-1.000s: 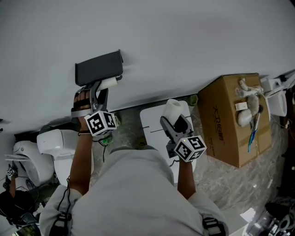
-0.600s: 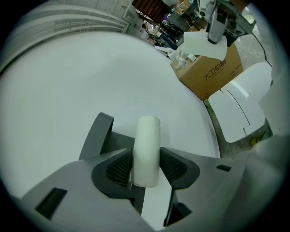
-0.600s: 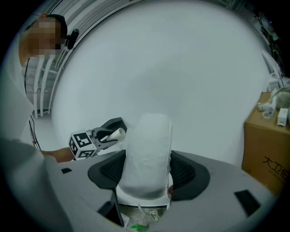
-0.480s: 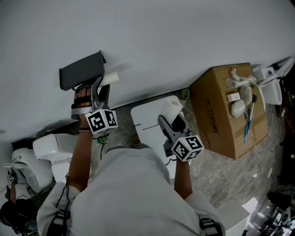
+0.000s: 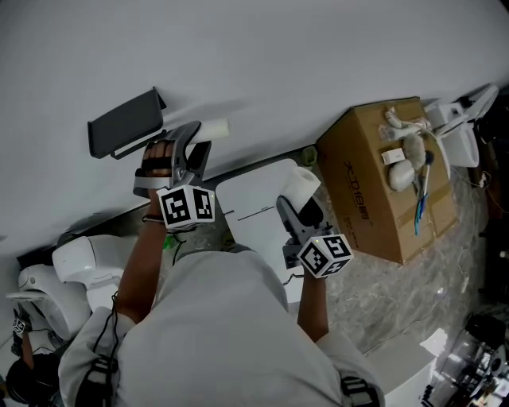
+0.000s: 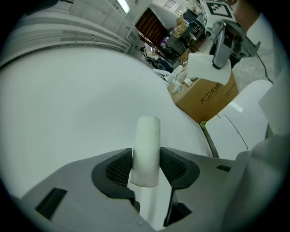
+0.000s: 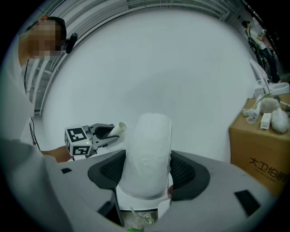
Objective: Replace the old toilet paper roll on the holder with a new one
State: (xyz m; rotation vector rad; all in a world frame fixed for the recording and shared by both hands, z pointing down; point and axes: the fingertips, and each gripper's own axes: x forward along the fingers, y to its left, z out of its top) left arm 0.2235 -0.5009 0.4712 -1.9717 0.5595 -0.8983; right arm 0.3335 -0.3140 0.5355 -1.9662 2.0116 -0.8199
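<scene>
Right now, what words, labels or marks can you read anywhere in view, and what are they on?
"大卫伯爵" on the side of the cardboard box; the last character is unsure.
Labels on the small items atop the box: too small to read.
Marker cubes: black-and-white square patterns, no words.

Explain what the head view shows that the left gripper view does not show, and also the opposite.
Only the head view: the dark holder on the wall and the white toilet below it. Only the left gripper view: the left gripper with its pads pressing the empty tube from both sides, and ceiling lights far behind. Both: the tube, the cardboard box, and the right gripper shut on the new roll.
</scene>
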